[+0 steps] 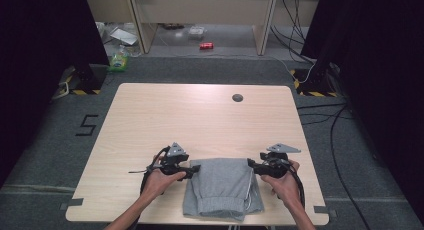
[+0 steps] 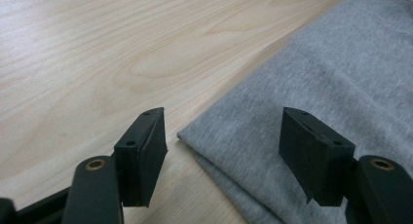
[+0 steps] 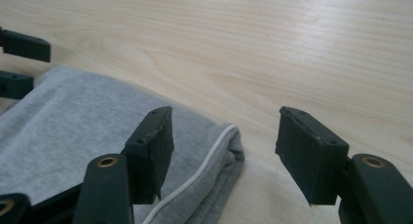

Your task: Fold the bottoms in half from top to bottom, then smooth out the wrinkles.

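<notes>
Grey cloth (image 1: 222, 187), folded into a thick pad, lies at the lower middle of the high view, on the near edge of the counter (image 1: 200, 115). Its ribbed band faces the bottom of the frame, and a thin white cord runs along its right side.

At the cloth's upper left corner sits the left gripper (image 1: 192, 169), held in a hand (image 1: 160, 182) that enters from the bottom of the frame. In the left gripper view its fingers (image 2: 146, 153) are spread wide, one over bare wood at lower left, the other over the cloth at lower right, with the folded corner between them and no pad pressing on it.

At the cloth's upper right corner sits the right gripper (image 1: 251, 165), in the other hand (image 1: 285, 182). In the right gripper view its fingers (image 3: 153, 151) also stand apart: the left one hangs above the cloth, the right one above wood, and the corner with the white cord lies between them unpinched. The left gripper's fingers show at the upper left edge of that view.

Farther up the counter the wood is bare apart from a small dark round disc (image 1: 237, 97) near its far edge, right of centre. Beyond lie grey floor, a red can (image 1: 206, 46) and black cables (image 1: 330, 130).
</notes>
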A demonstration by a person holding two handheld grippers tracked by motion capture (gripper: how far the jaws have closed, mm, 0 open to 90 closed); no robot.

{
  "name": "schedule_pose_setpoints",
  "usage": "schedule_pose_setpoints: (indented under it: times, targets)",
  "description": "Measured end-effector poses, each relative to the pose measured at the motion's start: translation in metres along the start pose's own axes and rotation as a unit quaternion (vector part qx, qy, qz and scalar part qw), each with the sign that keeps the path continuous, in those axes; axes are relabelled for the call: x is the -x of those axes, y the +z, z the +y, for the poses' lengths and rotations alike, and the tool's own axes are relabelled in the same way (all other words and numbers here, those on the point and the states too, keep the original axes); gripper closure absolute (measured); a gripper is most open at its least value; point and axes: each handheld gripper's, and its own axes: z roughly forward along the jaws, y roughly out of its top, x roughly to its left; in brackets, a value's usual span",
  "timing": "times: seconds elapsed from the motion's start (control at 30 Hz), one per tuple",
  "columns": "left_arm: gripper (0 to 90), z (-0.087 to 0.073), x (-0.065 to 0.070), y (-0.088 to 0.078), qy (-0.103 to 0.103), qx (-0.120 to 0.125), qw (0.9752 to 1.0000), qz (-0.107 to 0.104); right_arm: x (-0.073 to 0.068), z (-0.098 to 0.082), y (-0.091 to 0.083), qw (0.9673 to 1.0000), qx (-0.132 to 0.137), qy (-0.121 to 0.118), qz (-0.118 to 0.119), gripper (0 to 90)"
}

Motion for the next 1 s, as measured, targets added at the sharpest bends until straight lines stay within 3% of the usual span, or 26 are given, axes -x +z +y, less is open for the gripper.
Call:
schedule_pose_setpoints:
  times: [0.23, 0.37, 0.43, 0.57, 0.77, 1.0]
  targets:
    - [32.2, -0.002, -0.002, 0.005, -0.003, -0.015, 0.9999, -0.005, 0.002, -0.002, 0.009, 0.9998, -0.016, -0.011, 0.01, 35.5]
    - [33.9, -0.003, 0.0, 0.008, 0.019, -0.02, 0.9996, 0.003, 0.006, -0.007, 0.02, 0.9992, -0.033, -0.01, 0.021, 35.4]
    - [38.9, -0.004, 0.003, 0.008, 0.034, -0.02, 0.9992, 0.009, 0.006, -0.009, 0.023, 0.9988, -0.04, -0.004, 0.027, 35.8]
    - [51.4, -0.006, 0.005, 0.007, 0.04, -0.015, 0.9991, -0.002, 0.005, -0.011, 0.029, 0.9983, -0.049, -0.001, 0.033, 37.3]
    - [69.4, -0.008, 0.004, 0.007, 0.027, -0.006, 0.9993, -0.024, 0.003, -0.011, 0.03, 0.9976, -0.053, 0.008, 0.044, 44.5]
    - [77.9, -0.009, 0.006, 0.006, 0.036, 0.002, 0.9991, -0.021, 0.006, -0.012, 0.031, 0.9974, -0.046, 0.026, 0.049, 62.3]
